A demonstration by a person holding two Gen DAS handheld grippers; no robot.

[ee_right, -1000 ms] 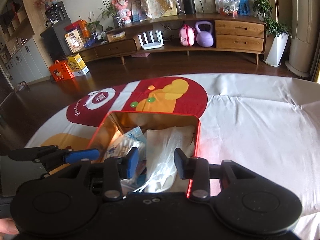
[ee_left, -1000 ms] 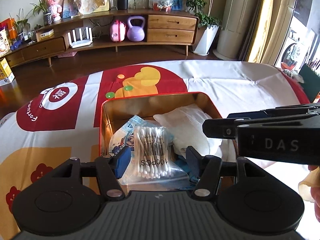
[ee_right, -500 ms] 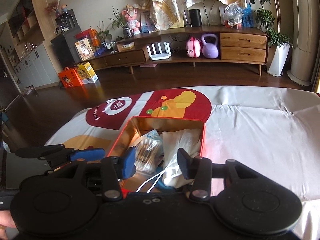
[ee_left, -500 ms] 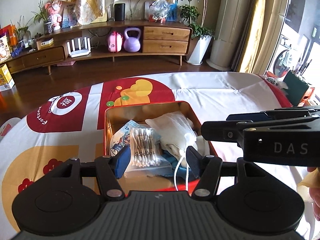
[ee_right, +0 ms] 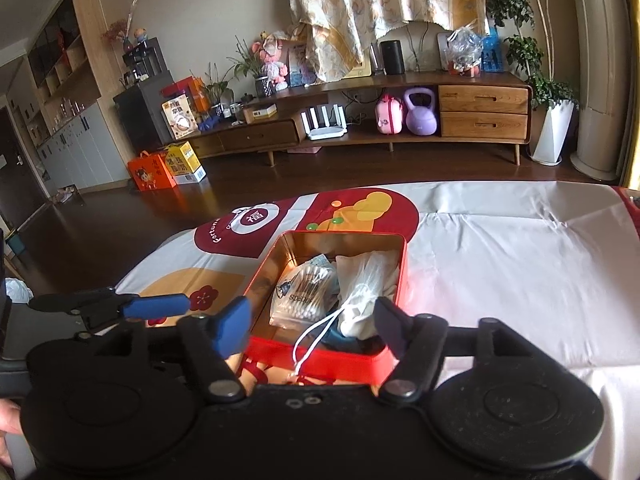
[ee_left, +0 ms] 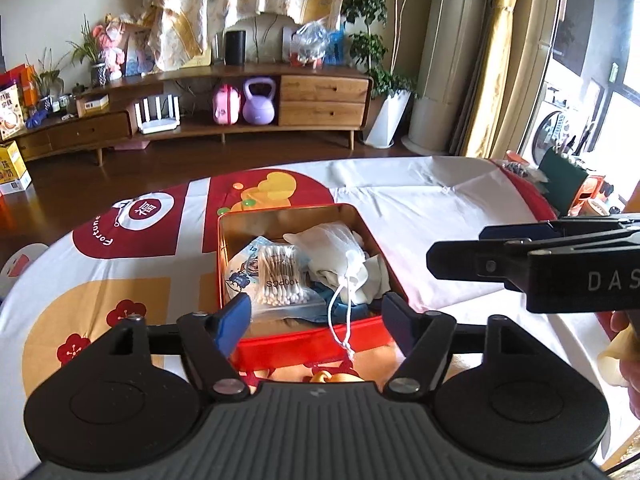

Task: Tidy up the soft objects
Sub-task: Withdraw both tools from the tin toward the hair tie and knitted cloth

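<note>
A red tin box (ee_left: 316,332) (ee_right: 403,264) sits open on the table. Inside lie a bag of cotton swabs (ee_left: 278,276) (ee_right: 306,300), a white drawstring pouch (ee_left: 340,248) (ee_right: 366,280) with its cord hanging over the near rim, and a blue cloth (ee_left: 344,308). My left gripper (ee_left: 316,316) is open and empty, just in front of the box's near wall. My right gripper (ee_right: 312,320) is open and empty, also at the near wall. Each gripper shows in the other's view: the right one (ee_left: 520,268), the left one (ee_right: 152,306).
The table has a white, red and yellow printed cloth (ee_left: 420,216). A long wooden sideboard (ee_left: 240,112) with a purple kettlebell (ee_left: 259,104) stands across the room. A dark green holder (ee_left: 564,186) stands at the table's right edge.
Both grippers have drawn back and up from inside the box. The whole tin and its near wall now show, and the pouch cord hangs over the rim.
</note>
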